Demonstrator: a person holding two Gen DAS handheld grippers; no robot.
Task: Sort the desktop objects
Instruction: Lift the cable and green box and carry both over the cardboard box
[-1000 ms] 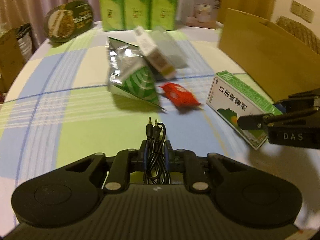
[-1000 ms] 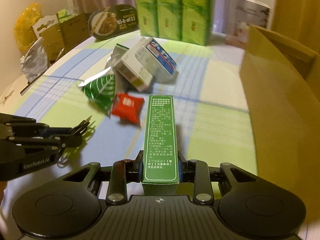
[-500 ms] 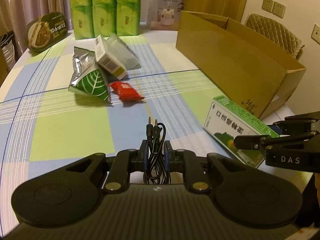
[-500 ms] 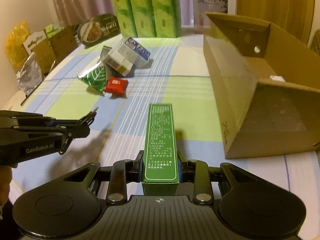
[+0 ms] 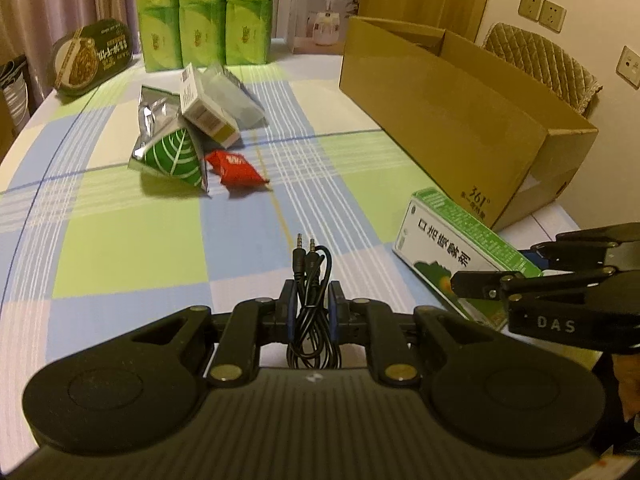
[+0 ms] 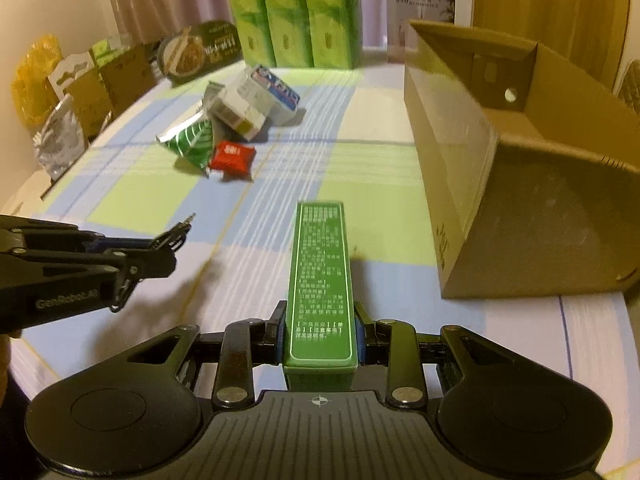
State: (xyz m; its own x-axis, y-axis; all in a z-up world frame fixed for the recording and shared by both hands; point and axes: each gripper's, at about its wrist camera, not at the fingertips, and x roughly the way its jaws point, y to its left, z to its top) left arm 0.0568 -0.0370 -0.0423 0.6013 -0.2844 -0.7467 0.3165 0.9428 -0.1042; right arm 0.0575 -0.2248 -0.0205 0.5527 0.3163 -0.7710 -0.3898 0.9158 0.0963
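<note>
My left gripper [image 5: 312, 300] is shut on a coiled black audio cable [image 5: 311, 280] and holds it above the table; it also shows in the right wrist view [image 6: 160, 252]. My right gripper [image 6: 320, 324] is shut on a long green medicine box [image 6: 320, 276], also seen in the left wrist view [image 5: 452, 248]. An open cardboard box [image 5: 448, 120] stands at the right, its inside [image 6: 540, 220] seen from the right wrist. A pile lies mid-table: green foil pouch [image 5: 172, 156], red packet [image 5: 236, 168], white boxes [image 5: 208, 112].
Green tissue packs [image 5: 204, 12], a humidifier carton [image 5: 324, 8] and an oval food tin [image 5: 92, 56] stand at the table's far edge. Bags and cartons [image 6: 80, 92] line the left. A chair [image 5: 544, 64] stands behind the cardboard box.
Both grippers pulled back and rose from the pile, still holding the cable and the green box. The cardboard box has come into fuller view at the right.
</note>
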